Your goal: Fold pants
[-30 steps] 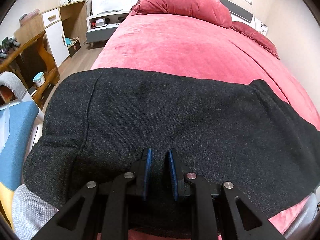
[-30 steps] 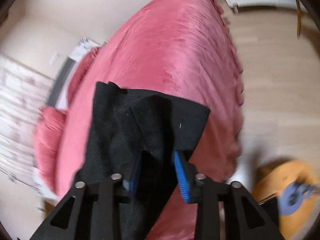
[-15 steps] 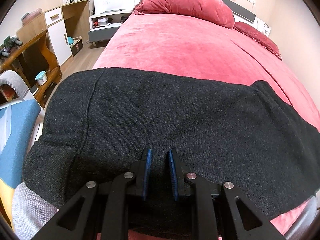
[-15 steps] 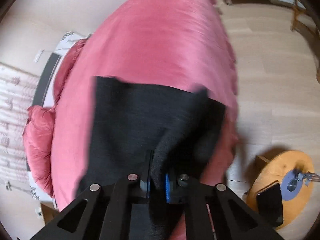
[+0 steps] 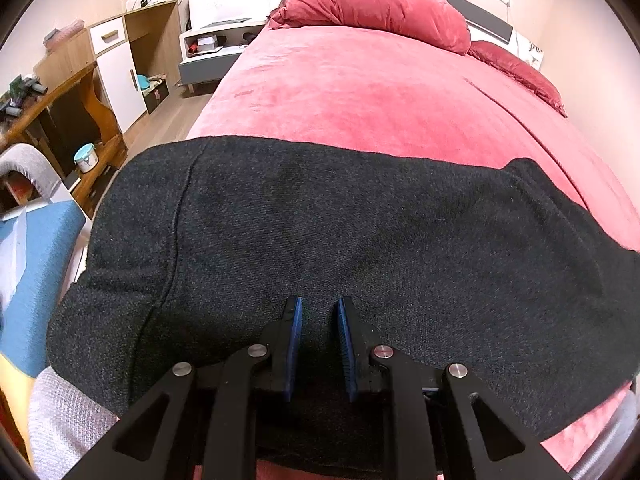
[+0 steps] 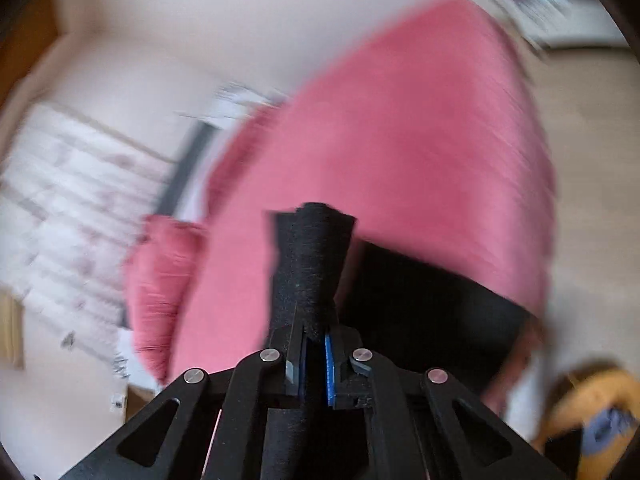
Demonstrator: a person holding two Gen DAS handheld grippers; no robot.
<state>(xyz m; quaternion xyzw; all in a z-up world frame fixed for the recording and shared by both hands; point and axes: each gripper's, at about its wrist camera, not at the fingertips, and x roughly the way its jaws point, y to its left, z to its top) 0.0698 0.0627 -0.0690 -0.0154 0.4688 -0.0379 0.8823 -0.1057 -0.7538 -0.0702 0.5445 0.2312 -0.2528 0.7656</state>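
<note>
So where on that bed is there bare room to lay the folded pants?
The bedspread lies bare between the pants' far edge and the pillows. The near end is crowded: pants cover it, with the left gripper over them.

Soft indoor light; right view motion-blurred.

pants (image 5: 320, 240) on bed (image 5: 380, 92) — pillow (image 5: 372, 4) seemingly behind

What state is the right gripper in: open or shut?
Shut on the pants. In the right wrist view the right gripper has its fingers pinched together around a bunched strip of black cloth standing up between them.
</note>
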